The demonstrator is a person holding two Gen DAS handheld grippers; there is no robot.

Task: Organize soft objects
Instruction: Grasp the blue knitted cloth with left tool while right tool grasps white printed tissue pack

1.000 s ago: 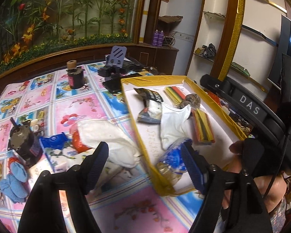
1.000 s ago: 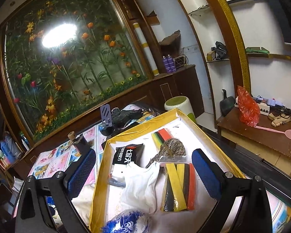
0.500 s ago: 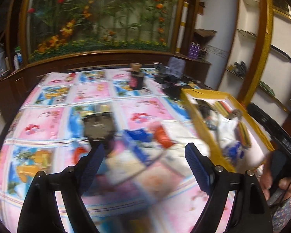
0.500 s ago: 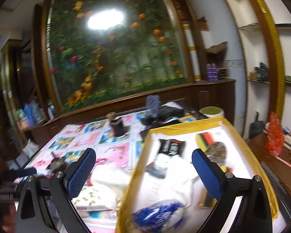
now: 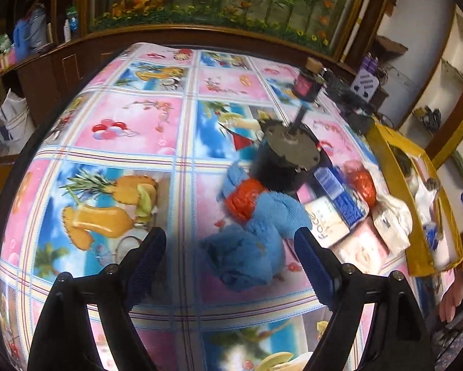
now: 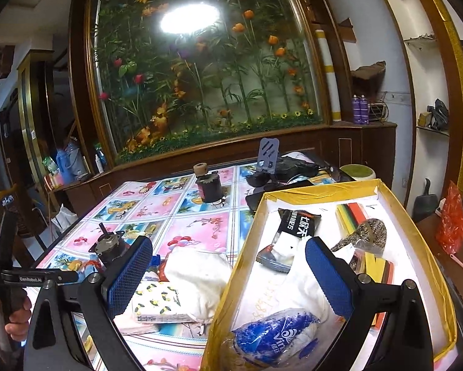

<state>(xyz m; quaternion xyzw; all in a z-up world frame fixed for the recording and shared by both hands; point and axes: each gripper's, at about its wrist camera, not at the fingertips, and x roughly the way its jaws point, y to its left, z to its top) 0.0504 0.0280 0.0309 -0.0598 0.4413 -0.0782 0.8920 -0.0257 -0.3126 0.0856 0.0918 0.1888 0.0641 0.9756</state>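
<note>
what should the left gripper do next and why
Probably ease the left gripper down onto the blue cloth and close. Its jaws stand open and empty with the cloth lying just ahead between them on the table, while the yellow box already holds other soft things.

Lamp glare on glass, fisheye bending, blur

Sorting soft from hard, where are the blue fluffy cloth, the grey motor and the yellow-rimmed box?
blue fluffy cloth (image 5: 250,247), left wrist view, its middle.
grey motor (image 5: 288,150), left wrist view, its top plate.
yellow-rimmed box (image 6: 321,190), right wrist view, its far rim.
</note>
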